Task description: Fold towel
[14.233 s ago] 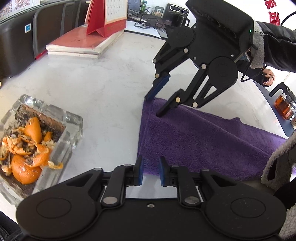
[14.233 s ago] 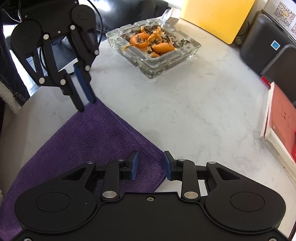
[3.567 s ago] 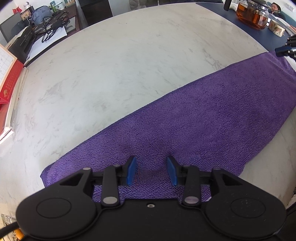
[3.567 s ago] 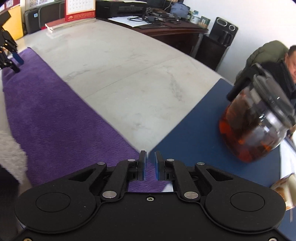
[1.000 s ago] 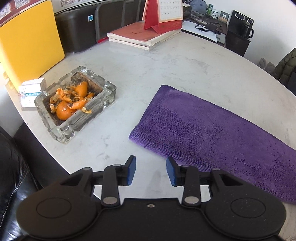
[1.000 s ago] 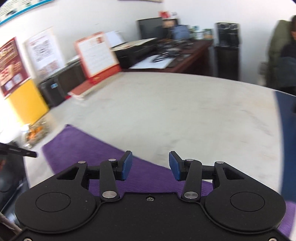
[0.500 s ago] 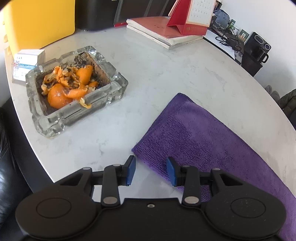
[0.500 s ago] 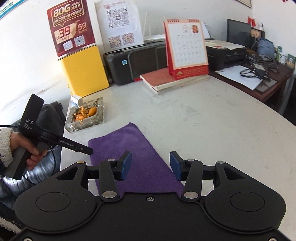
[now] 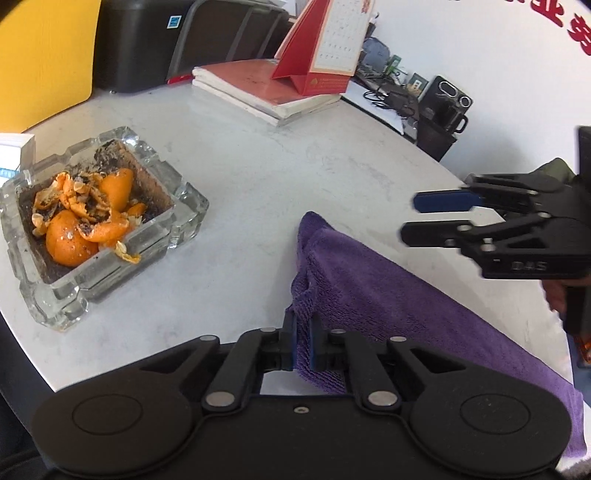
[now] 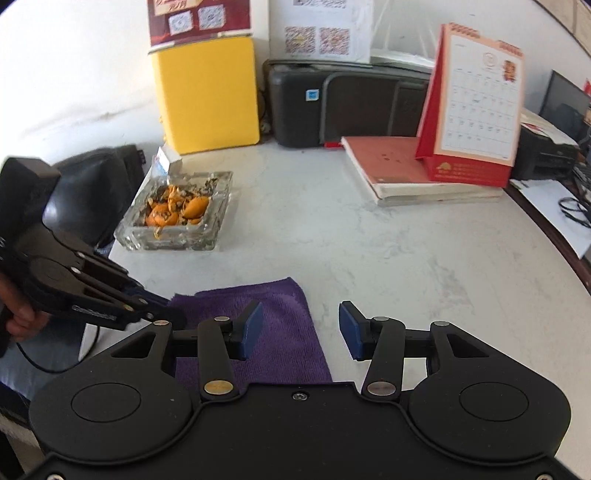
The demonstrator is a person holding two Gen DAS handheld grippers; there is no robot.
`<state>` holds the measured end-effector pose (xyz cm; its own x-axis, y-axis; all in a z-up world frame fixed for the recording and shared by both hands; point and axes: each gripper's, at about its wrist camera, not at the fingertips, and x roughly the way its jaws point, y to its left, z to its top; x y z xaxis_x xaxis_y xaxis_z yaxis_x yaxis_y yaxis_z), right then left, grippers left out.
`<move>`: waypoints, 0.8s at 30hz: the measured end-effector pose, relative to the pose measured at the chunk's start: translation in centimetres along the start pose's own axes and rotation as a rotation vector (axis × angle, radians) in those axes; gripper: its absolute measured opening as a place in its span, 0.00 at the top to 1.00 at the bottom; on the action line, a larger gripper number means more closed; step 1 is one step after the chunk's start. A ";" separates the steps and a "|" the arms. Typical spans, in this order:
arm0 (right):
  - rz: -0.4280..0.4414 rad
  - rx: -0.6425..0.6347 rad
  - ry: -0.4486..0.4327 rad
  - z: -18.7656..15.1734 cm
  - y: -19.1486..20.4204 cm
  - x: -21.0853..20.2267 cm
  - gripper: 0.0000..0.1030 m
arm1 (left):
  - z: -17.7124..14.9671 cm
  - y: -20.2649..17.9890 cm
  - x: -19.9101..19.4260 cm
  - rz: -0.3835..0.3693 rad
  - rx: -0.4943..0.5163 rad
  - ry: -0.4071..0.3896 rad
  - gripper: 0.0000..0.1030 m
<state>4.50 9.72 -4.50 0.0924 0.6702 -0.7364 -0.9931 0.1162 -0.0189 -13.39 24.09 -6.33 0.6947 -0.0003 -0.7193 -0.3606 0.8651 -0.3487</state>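
My left gripper (image 9: 302, 341) is clamped on the near corner of the purple towel (image 9: 388, 295), which is bunched up a bit right at the pads; the rest of it lies flat on the white marble table (image 9: 258, 166), running off to the right. My right gripper (image 10: 301, 328) has its jaws apart with nothing in them, hanging over the towel's far corner.

From the left wrist cam I get the right gripper coming in sideways above the towel, and I can make out "DAS" stamped on its body. That cam also gives a close look at the glass ashtray (image 9: 92, 221) full of orange peel. The right wrist cam shows what the other can't: the hand (image 10: 18, 314) holding the left gripper, plus the yellow box (image 10: 207, 96) and the QR-code posters (image 10: 317, 33) on the wall behind. Their text is too blurry for me to read. The red desk calendar (image 10: 476, 107) sits on a stack of red books (image 10: 406, 166), date grid visible but not legible.
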 end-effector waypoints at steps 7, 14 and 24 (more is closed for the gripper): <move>0.190 -0.318 0.133 1.3 -0.2 6.0 0.56 | -0.4 -0.1 -1.0 -0.106 0.076 -0.033 0.95; 0.313 -0.459 0.159 1.6 -1.2 8.3 0.44 | -0.7 -1.0 -1.6 -0.195 0.180 -0.055 0.95; 0.551 -0.666 0.141 2.5 -0.8 9.9 0.34 | -0.5 -1.4 -1.4 -0.222 0.281 0.007 0.95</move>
<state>6.38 18.12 -10.09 -0.3794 0.4028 -0.8329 -0.7338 -0.6793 0.0058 -14.17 22.62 -5.16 0.7326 -0.2059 -0.6488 -0.0155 0.9479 -0.3183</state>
